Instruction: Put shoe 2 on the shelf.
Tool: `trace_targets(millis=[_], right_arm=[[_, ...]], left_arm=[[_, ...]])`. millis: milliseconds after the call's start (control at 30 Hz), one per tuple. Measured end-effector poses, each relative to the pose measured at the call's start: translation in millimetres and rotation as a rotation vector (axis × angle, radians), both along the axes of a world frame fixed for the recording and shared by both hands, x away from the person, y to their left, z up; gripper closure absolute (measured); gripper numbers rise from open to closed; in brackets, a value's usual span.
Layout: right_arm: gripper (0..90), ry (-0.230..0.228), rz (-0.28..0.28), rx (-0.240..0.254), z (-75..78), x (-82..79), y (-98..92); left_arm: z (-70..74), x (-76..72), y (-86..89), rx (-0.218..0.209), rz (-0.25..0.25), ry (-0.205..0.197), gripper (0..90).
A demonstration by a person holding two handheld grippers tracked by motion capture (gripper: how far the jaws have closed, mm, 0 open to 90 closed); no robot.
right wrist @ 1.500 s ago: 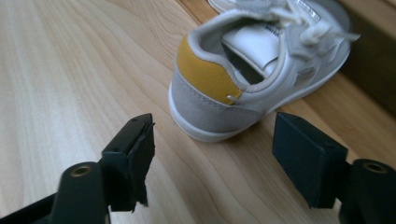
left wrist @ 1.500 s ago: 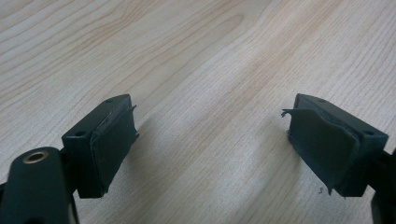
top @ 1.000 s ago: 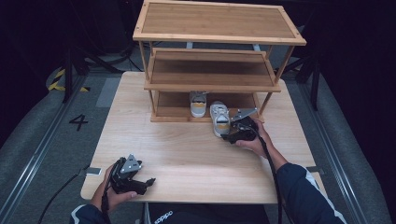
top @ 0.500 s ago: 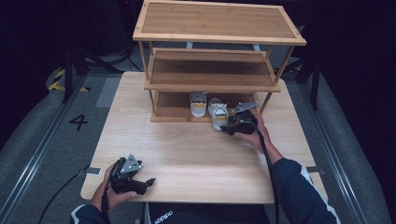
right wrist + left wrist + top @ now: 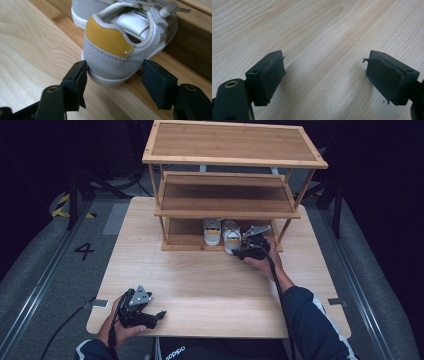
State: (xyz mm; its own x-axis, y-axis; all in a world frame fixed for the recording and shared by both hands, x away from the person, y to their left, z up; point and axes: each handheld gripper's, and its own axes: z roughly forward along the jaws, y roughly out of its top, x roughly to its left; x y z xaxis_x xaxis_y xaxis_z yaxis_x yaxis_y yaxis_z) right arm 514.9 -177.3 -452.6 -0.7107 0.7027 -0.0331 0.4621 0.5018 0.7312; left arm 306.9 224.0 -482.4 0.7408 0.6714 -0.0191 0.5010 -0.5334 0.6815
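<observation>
A grey and white shoe with a yellow heel patch (image 5: 112, 50) rests on the bottom board of a bamboo shoe rack (image 5: 225, 205), its heel at the board's front edge. My right gripper (image 5: 113, 75) is shut on that heel, one jaw on each side; in the high view this gripper (image 5: 250, 251) is right of the shoe (image 5: 231, 240). A matching shoe (image 5: 212, 231) stands just to its left on the same board. My left gripper (image 5: 150, 316) lies near the table's front edge; its jaws (image 5: 324, 80) stand open over bare wood.
The rack has three boards and thin posts, and stands at the back of the light wooden table (image 5: 200, 280). A post (image 5: 285, 231) rises just right of my right hand. Cables trail from both grippers off the front edge.
My right gripper has carried the shoe forward and slightly left onto the rack's bottom board beside the other shoe. The left gripper has stayed put.
</observation>
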Motion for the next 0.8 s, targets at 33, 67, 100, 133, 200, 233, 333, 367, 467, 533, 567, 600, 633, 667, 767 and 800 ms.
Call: trace_targets(millis=[33, 67, 100, 133, 200, 233, 333, 367, 467, 533, 567, 600, 633, 667, 767, 800], right_arm=[[38.2, 0.002, -0.004, 0.001, 0.0, 1.4, 1.3], [38.4, 0.004, -0.007, 0.001, 0.1, 2.7, 2.0], [38.4, 0.001, -0.008, 0.002, -0.2, 4.3, 2.7], [38.5, 0.000, -0.015, 0.009, -1.0, 6.9, 3.8], [38.6, -0.005, -0.021, 0.009, -1.5, 9.2, 5.7], [38.6, -0.007, -0.021, 0.012, -1.8, 10.6, 6.3], [38.8, -0.013, -0.025, 0.007, -1.9, 14.6, 8.9], [38.8, -0.013, -0.025, 0.007, -1.9, 14.6, 8.9], [38.8, -0.012, -0.037, 0.011, -2.5, 17.4, 10.4], [38.8, -0.011, -0.040, 0.005, -2.2, 19.0, 11.0], [38.8, -0.011, -0.040, 0.005, -2.2, 19.0, 11.0], [38.7, -0.014, -0.042, 0.001, -2.3, 20.0, 11.2], [38.7, -0.012, -0.046, 0.000, -2.3, 21.1, 11.5], [38.7, -0.012, -0.052, -0.001, -2.4, 21.8, 12.1], [38.7, -0.016, -0.053, -0.008, -2.5, 24.5, 13.7], [38.7, -0.014, -0.054, -0.010, -2.3, 25.1, 14.3]], left_arm=[[-0.1, 0.0, 0.0, 0.000, 0.000, -0.001, 15.5], [0.0, 0.0, 0.0, 0.000, 0.000, 0.000, 15.5], [0.0, 0.0, 0.0, 0.000, 0.000, 0.000, 15.5], [0.0, 0.0, 0.0, 0.000, 0.000, 0.000, 15.5], [0.0, -0.1, 0.0, 0.000, 0.000, -0.001, 15.5], [0.0, -0.1, 0.1, 0.000, -0.001, -0.001, 15.5], [0.0, -0.1, 0.1, 0.000, -0.001, -0.001, 15.5], [0.0, -0.1, 0.1, 0.000, -0.001, -0.001, 15.5], [0.0, -0.1, 0.1, 0.000, 0.000, -0.001, 15.5], [-0.1, -0.1, 0.1, -0.001, -0.001, -0.001, 15.5], [-0.1, -0.1, 0.1, -0.001, -0.001, -0.001, 15.5], [-0.1, -0.1, 0.1, 0.000, -0.001, -0.001, 15.5], [0.0, -0.1, 0.1, 0.000, -0.001, -0.001, 15.5], [-0.1, -0.1, 0.1, 0.000, -0.001, -0.001, 15.5], [0.0, -0.1, 0.1, 0.000, -0.001, -0.001, 15.5], [-0.1, -0.1, 0.0, -0.001, -0.001, 0.000, 15.5]])
